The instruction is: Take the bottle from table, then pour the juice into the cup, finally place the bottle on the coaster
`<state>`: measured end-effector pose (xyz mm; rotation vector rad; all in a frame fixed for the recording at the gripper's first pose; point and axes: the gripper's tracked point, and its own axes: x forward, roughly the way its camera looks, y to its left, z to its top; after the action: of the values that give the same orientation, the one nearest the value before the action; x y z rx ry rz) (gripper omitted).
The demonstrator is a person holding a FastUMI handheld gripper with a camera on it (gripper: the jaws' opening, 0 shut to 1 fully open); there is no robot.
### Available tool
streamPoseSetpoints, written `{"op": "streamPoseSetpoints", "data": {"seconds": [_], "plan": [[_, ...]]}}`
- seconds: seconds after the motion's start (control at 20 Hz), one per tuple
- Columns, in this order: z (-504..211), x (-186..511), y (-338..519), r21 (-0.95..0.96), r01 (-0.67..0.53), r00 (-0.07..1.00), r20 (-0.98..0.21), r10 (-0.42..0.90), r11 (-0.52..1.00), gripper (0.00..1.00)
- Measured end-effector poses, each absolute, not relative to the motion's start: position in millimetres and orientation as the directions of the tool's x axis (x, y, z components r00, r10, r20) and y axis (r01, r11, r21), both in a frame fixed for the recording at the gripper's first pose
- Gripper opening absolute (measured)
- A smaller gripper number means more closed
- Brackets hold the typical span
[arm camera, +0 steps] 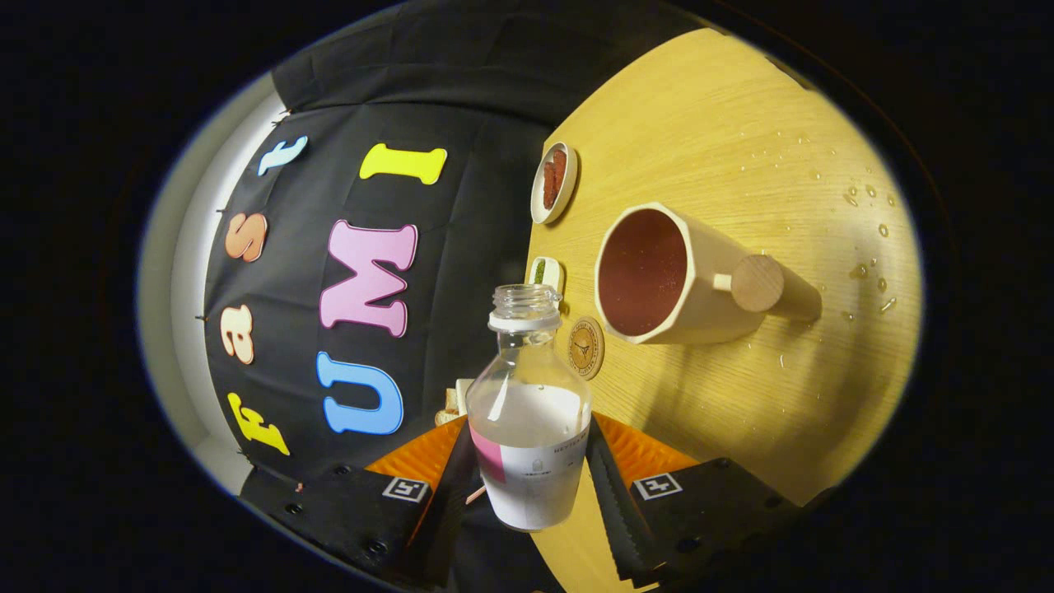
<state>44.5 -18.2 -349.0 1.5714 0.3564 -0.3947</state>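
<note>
1. Bottle: we record a clear plastic bottle (528, 412) with a white label bearing a pink patch, uncapped, its open threaded neck pointing away from the gripper (527, 478).
2. Claw state: both fingers (613, 494) press against the bottle's labelled lower body, one on each side, so the claw is clamped on the bottle.
3. Contents: we see no coloured liquid in the clear upper part of the bottle; behind the label we cannot tell.
4. Position: the whole view is rolled, the light wooden table (741, 132) running up one side; the bottle is held clear of it, its mouth near the cup's rim but apart from it.
5. Cup: a cream faceted cup (692, 280) with a round wooden knob handle stands on the table just beyond the bottle's mouth, its interior dark red.
6. Coaster: a small round brown coaster (585, 347) with a printed emblem lies on the table between the bottle neck and the cup base.
7. Other items: a small white dish (552, 183) holding something reddish sits beyond the cup; a smaller white dish with green contents (545, 272) sits behind the bottle's neck.
8. Surface: water droplets (865, 206) dot the table beside the cup.
</note>
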Motion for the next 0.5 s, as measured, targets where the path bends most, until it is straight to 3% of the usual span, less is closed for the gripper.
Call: {"op": "streamPoseSetpoints", "data": {"seconds": [0.5], "plan": [[-342.4, 47.8, -19.6, 0.882, 0.433, 0.899, -0.438, 0.014, -0.186, 0.75]]}}
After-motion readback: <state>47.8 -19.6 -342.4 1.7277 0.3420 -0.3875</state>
